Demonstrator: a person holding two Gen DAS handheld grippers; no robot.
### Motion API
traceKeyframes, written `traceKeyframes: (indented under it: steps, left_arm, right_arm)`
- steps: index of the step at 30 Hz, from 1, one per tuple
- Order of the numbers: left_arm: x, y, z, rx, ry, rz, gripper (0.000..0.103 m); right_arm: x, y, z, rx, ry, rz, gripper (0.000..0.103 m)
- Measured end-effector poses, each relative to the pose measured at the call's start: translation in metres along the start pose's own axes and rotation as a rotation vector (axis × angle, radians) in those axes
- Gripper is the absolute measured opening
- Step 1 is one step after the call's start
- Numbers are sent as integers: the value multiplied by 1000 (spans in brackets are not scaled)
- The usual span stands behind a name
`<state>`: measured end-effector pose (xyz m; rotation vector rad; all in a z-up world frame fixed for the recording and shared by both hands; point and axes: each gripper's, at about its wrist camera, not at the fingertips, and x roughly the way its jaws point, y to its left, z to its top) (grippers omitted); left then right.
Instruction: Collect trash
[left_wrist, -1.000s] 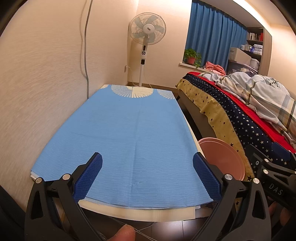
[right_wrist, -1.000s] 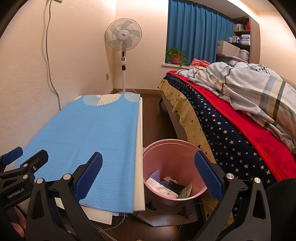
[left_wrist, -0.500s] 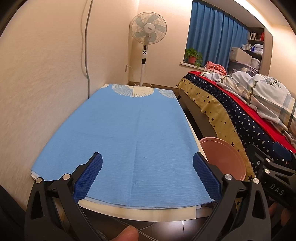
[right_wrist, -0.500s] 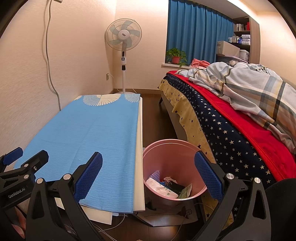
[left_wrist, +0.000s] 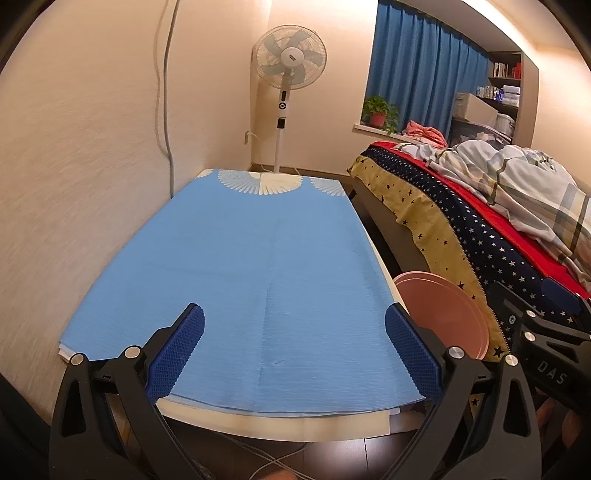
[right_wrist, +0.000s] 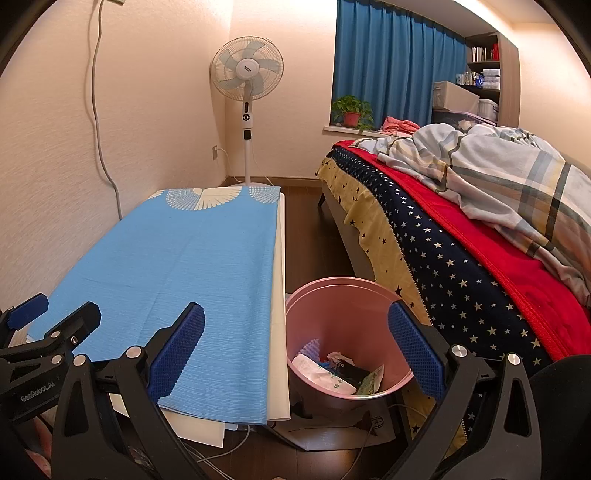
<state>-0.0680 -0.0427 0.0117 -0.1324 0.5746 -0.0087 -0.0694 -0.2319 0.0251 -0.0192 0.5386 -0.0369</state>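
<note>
Pink bin (right_wrist: 343, 325) on the floor, trash (right_wrist: 338, 371) lying inside it.
Left tongs (left_wrist: 295, 349) gape wide over the blue-clothed worktop (left_wrist: 236, 258), gripping nothing; right tongs (right_wrist: 295, 349) spread just as wide, empty, above the bin wedged between worktop and bed (right_wrist: 461, 266).

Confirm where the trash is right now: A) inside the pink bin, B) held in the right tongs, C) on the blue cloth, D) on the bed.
A: wrappers and paper lie in the bottom of the bin, and the cloth shows no trash.
</note>
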Motion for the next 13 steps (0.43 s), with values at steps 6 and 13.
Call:
traceKeyframes:
  steps: [6,13]
  left_arm:
    - [-2,-2,0,8,-3,5,95]
    - [0,0,1,2,-1,19,95]
  right_arm:
    - [1,-1,0,2,3,0,98]
    - [5,-1,-2,1,12,1,98]
